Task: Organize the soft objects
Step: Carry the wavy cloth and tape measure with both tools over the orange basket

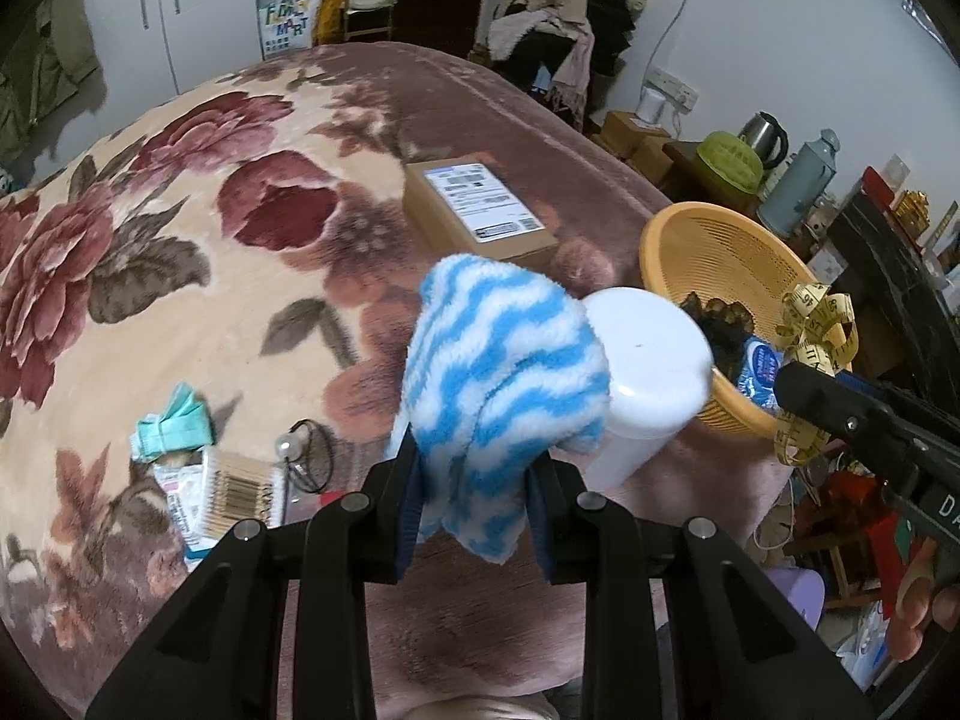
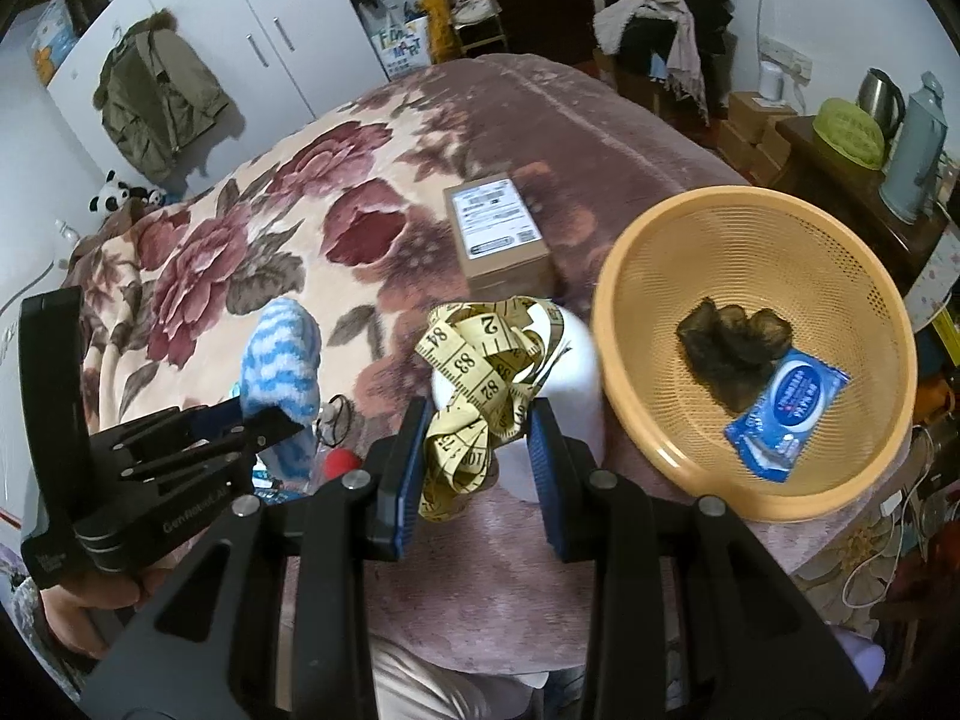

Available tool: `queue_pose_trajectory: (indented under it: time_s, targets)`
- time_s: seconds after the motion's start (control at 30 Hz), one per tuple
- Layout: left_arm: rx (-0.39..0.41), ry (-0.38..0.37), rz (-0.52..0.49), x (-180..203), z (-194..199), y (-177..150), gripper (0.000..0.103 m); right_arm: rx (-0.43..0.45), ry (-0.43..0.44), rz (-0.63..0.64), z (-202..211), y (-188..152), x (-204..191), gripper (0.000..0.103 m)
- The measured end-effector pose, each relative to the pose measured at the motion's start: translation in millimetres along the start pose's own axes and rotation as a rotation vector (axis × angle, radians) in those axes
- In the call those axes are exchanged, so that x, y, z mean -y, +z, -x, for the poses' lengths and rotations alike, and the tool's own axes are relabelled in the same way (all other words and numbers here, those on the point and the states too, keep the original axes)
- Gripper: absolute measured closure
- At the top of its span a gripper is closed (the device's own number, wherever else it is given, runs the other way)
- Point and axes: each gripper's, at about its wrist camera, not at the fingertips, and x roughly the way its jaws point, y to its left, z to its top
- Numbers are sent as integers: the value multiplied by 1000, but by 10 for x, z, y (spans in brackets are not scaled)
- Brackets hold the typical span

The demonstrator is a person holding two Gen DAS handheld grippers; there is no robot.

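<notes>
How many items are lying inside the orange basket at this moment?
2. A dark fuzzy clump sits near the middle of the basket, and a blue wipes packet lies beside it, toward the near rim. Something small could be hidden beneath them.

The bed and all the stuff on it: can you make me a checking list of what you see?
Surface: bed with a flowered blanket.
Job's things: blue-and-white fluffy cloth and yellow tape measure, both held up in the air; orange basket holding a dark furry clump and a blue wipes packet.
Clutter: cardboard box, white tub, cotton swabs pack, green packet, black hair tie with a pearl.
Grippers: left gripper shut on the cloth; right gripper shut on the tape measure.
Cables: white cords beside the bed.
Surroundings: wardrobe, hanging green coat, clothes pile, kettle.
</notes>
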Motion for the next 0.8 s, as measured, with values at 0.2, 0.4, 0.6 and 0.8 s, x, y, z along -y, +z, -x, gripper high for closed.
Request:
queue_pose_trajectory:
  time_s: [0.2,0.4,0.6,0.8]
  targets:
    - [-2,-10,-29,203,-48,71,73,14,-13,-26,87,25,218,70]
    - [-4,-23,-56,408,-112,146,73,27,-31,-54,157,49,431,70]
    - [-6,-39,-79,594,-164,218,73,35,-52,-81,203,69,655,70]
    - [-9,-55,-102,770,-226,279,73,39,-73,-106,228,77,836,70]
